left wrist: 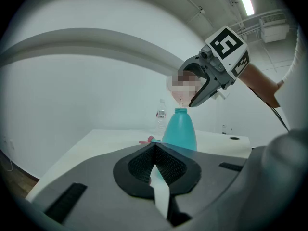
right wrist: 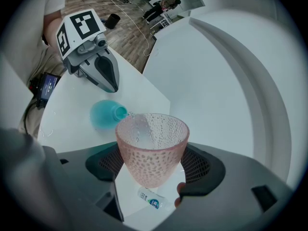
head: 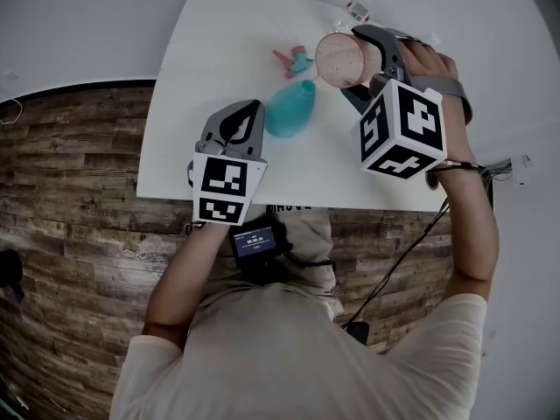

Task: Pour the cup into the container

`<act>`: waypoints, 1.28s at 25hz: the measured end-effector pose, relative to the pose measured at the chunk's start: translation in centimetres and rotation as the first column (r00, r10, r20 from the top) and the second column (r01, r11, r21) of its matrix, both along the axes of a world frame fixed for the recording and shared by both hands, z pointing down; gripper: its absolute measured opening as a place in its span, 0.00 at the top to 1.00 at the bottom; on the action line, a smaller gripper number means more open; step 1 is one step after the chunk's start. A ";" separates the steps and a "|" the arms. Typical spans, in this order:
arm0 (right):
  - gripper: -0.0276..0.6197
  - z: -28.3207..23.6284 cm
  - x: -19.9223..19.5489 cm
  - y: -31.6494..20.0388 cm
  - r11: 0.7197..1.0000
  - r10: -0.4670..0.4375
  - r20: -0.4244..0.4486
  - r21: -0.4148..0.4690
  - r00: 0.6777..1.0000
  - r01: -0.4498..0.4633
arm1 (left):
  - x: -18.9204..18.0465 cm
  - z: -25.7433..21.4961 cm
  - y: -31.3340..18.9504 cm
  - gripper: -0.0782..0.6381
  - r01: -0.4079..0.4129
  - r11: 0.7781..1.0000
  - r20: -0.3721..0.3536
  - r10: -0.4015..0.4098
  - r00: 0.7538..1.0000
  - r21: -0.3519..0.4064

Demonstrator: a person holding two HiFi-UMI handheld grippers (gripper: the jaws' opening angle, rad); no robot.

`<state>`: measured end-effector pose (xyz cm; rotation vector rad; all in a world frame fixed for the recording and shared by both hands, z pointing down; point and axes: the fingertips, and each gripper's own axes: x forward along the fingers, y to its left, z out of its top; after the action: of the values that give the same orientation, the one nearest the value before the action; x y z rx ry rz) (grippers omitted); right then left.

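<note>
A dimpled pink glass cup (head: pixel 339 58) (right wrist: pixel 151 143) is tilted over the teal bottle (head: pixel 289 110) (right wrist: pixel 103 114) that stands on the white table (head: pixel 219 42). My right gripper (head: pixel 367 73) (right wrist: pixel 153 170) is shut on the cup, one pad on each side. A thin stream of water runs from the cup's lip into the bottle's neck (left wrist: pixel 180 110). My left gripper (head: pixel 254 105) (left wrist: pixel 154 148) rests low on the table just left of the bottle, its pads meeting at the tips with nothing between them. Whether the tips touch the bottle I cannot tell.
A pink and teal spray cap (head: pixel 293 59) lies on the table behind the bottle. A small clear water bottle (left wrist: pixel 161 117) (right wrist: pixel 150 199) is near the far edge. Wooden floor (head: pixel 70 191) lies left of the table. A small screen (head: pixel 255 241) hangs at the person's chest.
</note>
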<state>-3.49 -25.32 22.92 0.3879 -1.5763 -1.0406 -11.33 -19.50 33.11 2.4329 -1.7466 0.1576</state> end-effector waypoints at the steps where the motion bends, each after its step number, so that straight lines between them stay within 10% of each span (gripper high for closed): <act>1: 0.39 0.0 0.0 0.0 1.000 -0.001 -0.001 0.001 1.000 0.001 | 0.0 0.0 0.0 0.88 0.000 1.000 0.000 0.000 1.000 0.000; 32: 0.39 -0.8 -0.1 0.2 0.996 -0.029 -0.045 0.077 0.999 0.033 | -0.1 0.1 0.0 0.88 0.001 1.000 0.000 -0.001 1.000 0.000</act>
<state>-3.60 -25.17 22.12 0.3925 -1.5106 -1.1298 -11.43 -19.45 33.17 2.4320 -1.7471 0.1576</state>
